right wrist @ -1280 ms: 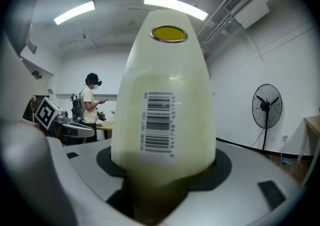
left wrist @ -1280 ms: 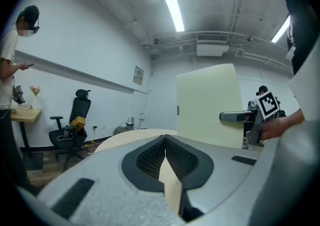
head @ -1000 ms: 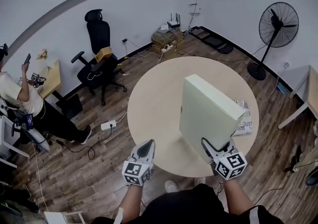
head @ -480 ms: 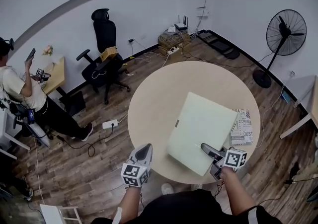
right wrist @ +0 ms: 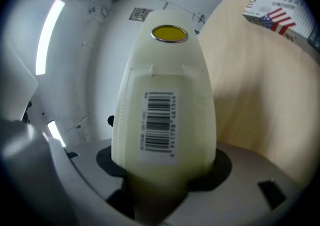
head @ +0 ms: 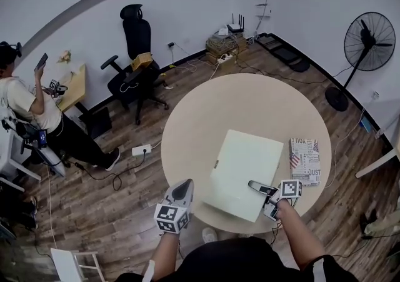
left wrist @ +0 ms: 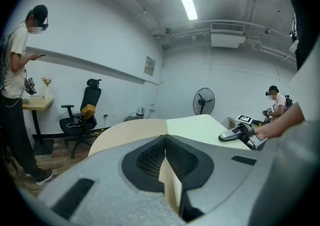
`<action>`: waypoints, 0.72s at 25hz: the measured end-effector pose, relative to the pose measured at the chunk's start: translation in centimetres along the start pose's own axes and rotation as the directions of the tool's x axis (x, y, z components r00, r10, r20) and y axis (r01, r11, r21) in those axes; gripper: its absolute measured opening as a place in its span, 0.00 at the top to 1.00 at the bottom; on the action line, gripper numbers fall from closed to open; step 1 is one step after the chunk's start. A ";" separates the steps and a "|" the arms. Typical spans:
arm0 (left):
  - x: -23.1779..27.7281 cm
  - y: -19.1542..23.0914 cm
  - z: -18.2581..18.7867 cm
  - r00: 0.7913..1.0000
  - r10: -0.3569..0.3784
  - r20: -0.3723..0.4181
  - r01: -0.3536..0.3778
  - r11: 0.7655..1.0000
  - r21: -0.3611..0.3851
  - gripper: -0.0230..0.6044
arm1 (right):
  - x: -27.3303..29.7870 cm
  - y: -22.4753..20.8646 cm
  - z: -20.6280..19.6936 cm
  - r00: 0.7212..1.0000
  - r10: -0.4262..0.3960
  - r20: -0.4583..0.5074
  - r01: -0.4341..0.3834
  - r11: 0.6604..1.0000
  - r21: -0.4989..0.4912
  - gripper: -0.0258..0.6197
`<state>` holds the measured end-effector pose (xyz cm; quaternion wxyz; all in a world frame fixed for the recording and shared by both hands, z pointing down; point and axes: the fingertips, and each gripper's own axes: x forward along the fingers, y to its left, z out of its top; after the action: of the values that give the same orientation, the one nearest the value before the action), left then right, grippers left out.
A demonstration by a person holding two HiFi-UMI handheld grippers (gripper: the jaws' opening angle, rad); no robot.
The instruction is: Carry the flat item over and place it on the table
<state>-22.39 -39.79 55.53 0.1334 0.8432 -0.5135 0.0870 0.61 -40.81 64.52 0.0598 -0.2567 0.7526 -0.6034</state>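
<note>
A flat pale cream box (head: 245, 173) lies on the round wooden table (head: 237, 105), close to its near edge. My right gripper (head: 256, 188) is shut on the box's near right corner. In the right gripper view the box's narrow edge (right wrist: 162, 99), with a barcode label and a yellow dot, fills the space between the jaws. My left gripper (head: 181, 188) hovers at the table's near rim, left of the box, shut and holding nothing. The left gripper view looks across the box top (left wrist: 200, 127) to the right gripper (left wrist: 235, 134).
A flag-patterned book (head: 304, 157) lies on the table just right of the box. A black office chair (head: 134, 68) and a person (head: 25, 112) are at the far left, and a standing fan (head: 369, 43) at the far right. Cables and a power strip (head: 140, 149) lie on the floor.
The box stood tilted on its edge; it has been tipped down and now lies flat on the table. My right gripper went down with it. The left gripper stayed put.
</note>
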 end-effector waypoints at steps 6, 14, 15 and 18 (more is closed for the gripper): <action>0.4 -0.1 -0.5 1.000 0.024 -0.013 -0.024 1.000 -0.007 0.95 | 2.0 -2.8 -0.5 0.992 0.041 -0.117 -0.031 0.995 0.090 0.51; 0.7 -0.5 -0.7 0.999 0.044 -0.027 -0.044 0.999 0.003 0.95 | 4.1 -5.6 -1.7 0.975 0.011 -0.221 0.016 0.992 0.122 0.50; 0.7 -0.7 -0.7 0.999 0.043 -0.027 -0.043 0.999 0.004 0.95 | 4.1 -5.9 -1.9 0.973 0.016 -0.231 0.015 0.991 0.135 0.50; 0.6 -0.9 -1.1 0.998 0.044 -0.037 -0.044 0.999 -0.001 0.95 | 4.4 -6.5 -2.6 0.964 0.031 -0.266 0.013 0.987 0.163 0.50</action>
<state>-21.37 -39.57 56.61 0.1417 0.8298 -0.5293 0.1052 -2.14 -41.47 72.24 -0.0187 -0.1636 0.7031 -0.6918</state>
